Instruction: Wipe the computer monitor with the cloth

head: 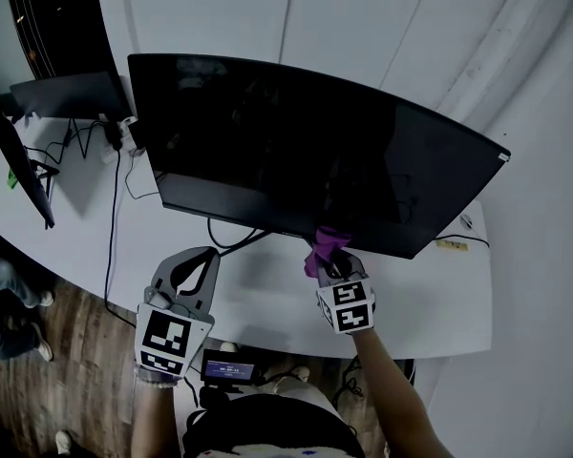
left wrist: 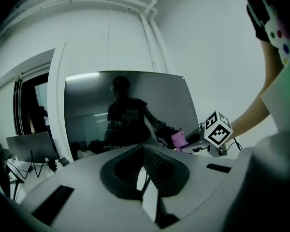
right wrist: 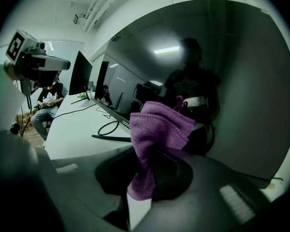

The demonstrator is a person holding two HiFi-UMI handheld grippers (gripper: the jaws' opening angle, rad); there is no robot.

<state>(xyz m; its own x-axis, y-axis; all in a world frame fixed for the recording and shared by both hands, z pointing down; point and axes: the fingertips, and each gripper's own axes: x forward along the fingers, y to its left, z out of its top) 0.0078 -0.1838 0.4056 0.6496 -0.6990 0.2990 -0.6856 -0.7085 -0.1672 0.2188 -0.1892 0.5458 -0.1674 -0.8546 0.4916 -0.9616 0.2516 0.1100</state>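
Purple cloth (right wrist: 159, 129), bunched, pinched in right claw (right wrist: 148, 151) at dark monitor (head: 296, 151) lower edge; left claw (left wrist: 141, 151) closed, empty.

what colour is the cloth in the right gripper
Purple cloth, held in the right gripper; it shows best in the right gripper view.

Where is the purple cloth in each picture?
Head view: cloth in the middle, at the monitor's bottom edge, in the right claw.
Left gripper view: cloth small, right of middle, beside the marker cube.
Right gripper view: cloth big, in the middle, pinched in the right claw.
Shared landmark: the dark monitor.
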